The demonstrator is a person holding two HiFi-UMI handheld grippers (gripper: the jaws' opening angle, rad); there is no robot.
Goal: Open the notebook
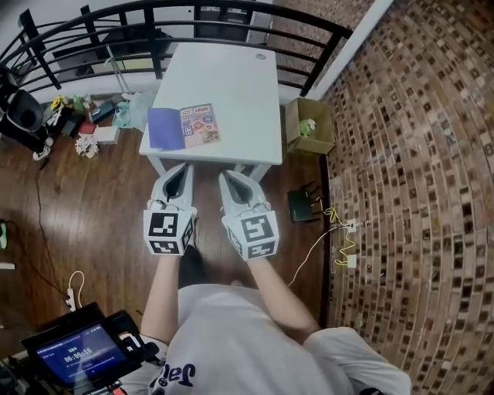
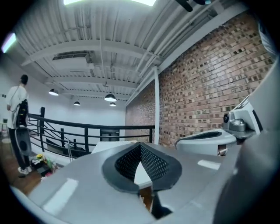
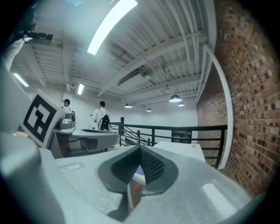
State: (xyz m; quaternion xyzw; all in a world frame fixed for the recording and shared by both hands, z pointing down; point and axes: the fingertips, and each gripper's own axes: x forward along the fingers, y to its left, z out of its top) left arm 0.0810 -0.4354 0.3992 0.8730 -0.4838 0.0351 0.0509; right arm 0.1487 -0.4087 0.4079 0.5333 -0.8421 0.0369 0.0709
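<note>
Nearest the camera, a lit screen (image 1: pixel 77 355) sits at the lower left beside the person's white shirt, and both forearms reach forward over the dark wooden floor (image 1: pixel 100 216). The left tool (image 1: pixel 183 166) and the right tool (image 1: pixel 226 176) are held side by side, just short of the front edge of the white bench (image 1: pixel 231 85), each pointing toward it and apart from it. In the left gripper view the left tool (image 2: pixel 140 144) is clenched, its ribbed pads meeting at the tips with nothing between them. The right tool (image 3: pixel 140 148) is clenched and empty in the same way. The notebook (image 1: pixel 184 126) lies flat on the bench near its front left corner, a plain purple half at the left and a colourful printed half at the right, touched by neither tool. An open cardboard box (image 1: pixel 309 127) stands on the floor just right of the bench, against the brick wall (image 1: pixel 417 154). A black railing (image 1: pixel 154 11) curves behind the bench.
</note>
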